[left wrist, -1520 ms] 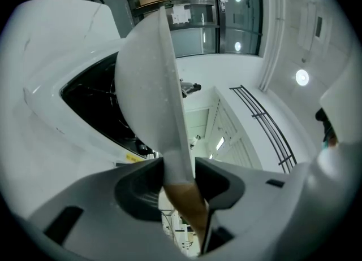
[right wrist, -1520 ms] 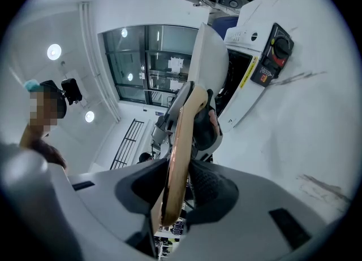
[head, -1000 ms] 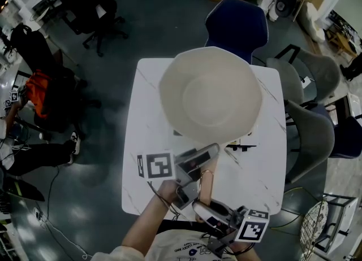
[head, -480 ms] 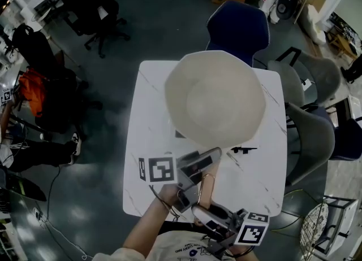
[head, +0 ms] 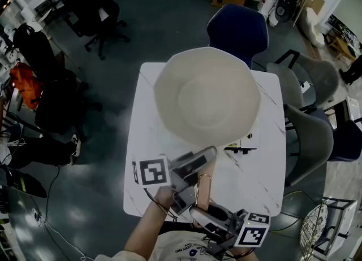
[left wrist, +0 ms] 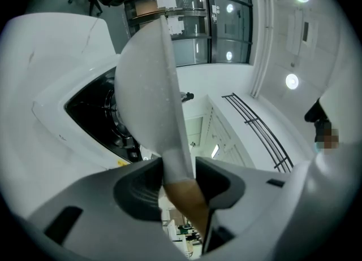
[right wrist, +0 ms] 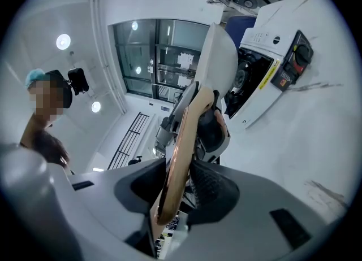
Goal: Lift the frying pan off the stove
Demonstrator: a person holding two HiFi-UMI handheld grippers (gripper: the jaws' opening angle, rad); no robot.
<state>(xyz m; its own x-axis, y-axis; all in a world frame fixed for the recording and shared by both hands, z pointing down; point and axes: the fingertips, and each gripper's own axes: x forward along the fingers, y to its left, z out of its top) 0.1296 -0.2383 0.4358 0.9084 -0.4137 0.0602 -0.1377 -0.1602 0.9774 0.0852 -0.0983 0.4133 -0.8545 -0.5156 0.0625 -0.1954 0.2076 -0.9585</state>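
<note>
The white frying pan hangs over the stove toward the tabletop's far edge — left gripper clenched on its handle, right gripper gripping the handle's end, jaws just easing wider.

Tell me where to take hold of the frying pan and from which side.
Grip the wooden handle, coming from the person's edge of the table. It is the only narrow part, sticking straight out from the wide round frying pan toward that edge. The left gripper is clamped across it close to the pan's body.
</note>
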